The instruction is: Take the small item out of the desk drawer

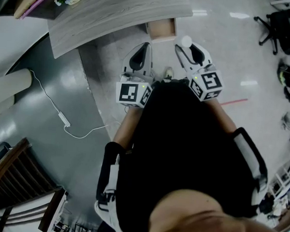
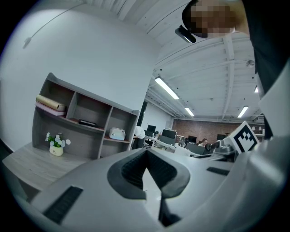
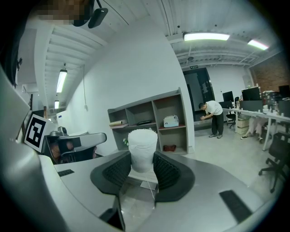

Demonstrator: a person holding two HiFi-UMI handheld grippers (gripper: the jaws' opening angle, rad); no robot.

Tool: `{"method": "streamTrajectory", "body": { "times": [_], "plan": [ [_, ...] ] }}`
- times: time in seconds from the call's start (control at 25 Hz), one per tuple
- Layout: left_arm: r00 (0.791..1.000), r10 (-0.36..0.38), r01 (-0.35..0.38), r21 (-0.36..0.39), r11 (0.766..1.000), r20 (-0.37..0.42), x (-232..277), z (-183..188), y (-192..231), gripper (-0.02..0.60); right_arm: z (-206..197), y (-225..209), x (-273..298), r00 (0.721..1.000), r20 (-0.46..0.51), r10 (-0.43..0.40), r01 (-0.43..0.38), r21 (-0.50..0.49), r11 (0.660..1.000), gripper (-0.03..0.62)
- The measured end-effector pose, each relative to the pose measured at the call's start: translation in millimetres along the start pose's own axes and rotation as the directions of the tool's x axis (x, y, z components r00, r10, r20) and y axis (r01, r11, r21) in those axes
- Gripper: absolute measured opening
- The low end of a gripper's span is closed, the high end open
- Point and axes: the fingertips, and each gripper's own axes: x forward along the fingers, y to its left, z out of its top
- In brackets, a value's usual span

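Observation:
Under the front edge of the grey wooden desk (image 1: 118, 11) a small drawer (image 1: 162, 29) stands pulled out, and it looks bare inside. Just in front of it my right gripper (image 1: 189, 47) is shut on a small white cylindrical item (image 1: 186, 40). In the right gripper view the white item (image 3: 142, 148) stands upright between the dark ribbed pads of the right gripper (image 3: 142, 165). To its left my left gripper (image 1: 139, 57) is raised. In the left gripper view the left gripper (image 2: 146, 158) has its jaws together with nothing between them.
A shelf unit (image 2: 81, 122) and a small flower pot (image 2: 56, 147) stand on the desk. A white cable with an adapter (image 1: 65, 119) lies on the floor at the left. Wooden chairs (image 1: 15, 178) stand at the lower left, a black office chair (image 1: 282, 26) at the upper right. A person (image 3: 212, 118) bends over far off.

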Motion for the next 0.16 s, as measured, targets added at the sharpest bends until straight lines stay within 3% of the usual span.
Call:
{"method": "streamTrajectory", "body": {
  "times": [0.16],
  "plan": [
    [1.000,-0.003,0.003,0.001,1.000,0.001,0.4,-0.9,-0.3,-0.002,-0.7,0.3,-0.3,1.000,-0.005,0.001,-0.002,-0.008,1.000,0.155]
  ]
}}
